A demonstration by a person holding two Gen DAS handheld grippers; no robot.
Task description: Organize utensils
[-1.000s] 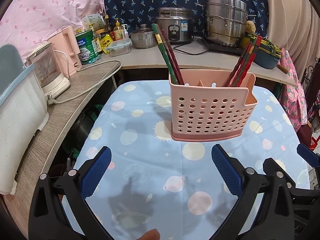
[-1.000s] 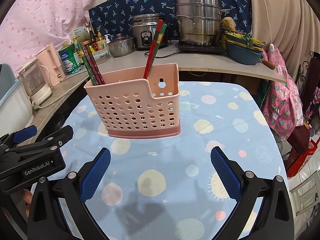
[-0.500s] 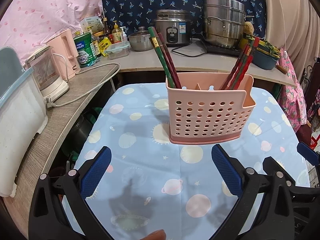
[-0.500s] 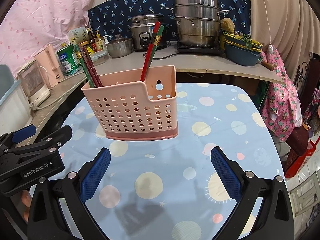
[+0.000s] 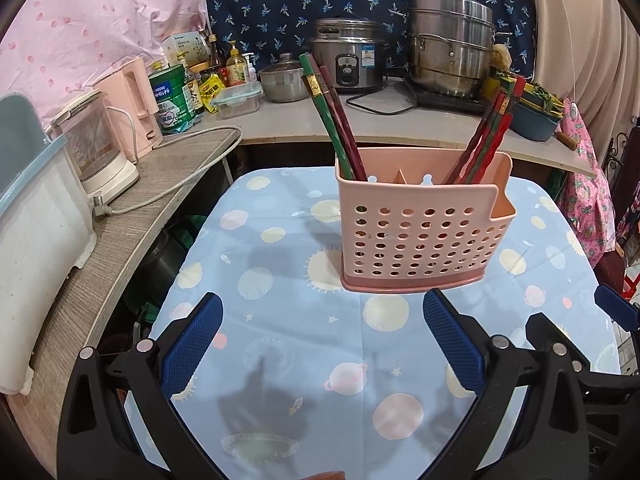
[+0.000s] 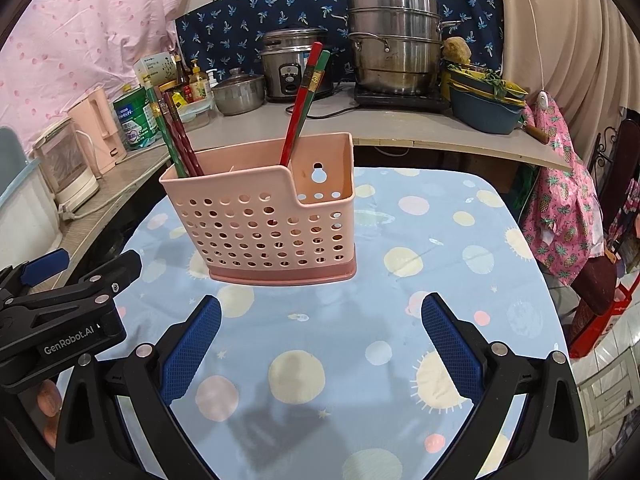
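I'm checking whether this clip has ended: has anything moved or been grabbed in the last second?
Almost nothing. Both views shift slightly relative to the pink holder, so the hand-held grippers drifted a little. The left hand-held gripper and right hand-held gripper stay open and empty. The chopsticks lean in the same compartments, and the holder stands in the same spot on the table.

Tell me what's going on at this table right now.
A person holds two grippers over a table with a planet-print cloth; neither is handling anything. The left gripper and the right gripper are both open and empty, short of the pink perforated holder. Chopsticks already stand in it: one bunch in the left end, another in the right end. No loose utensils show on the cloth.
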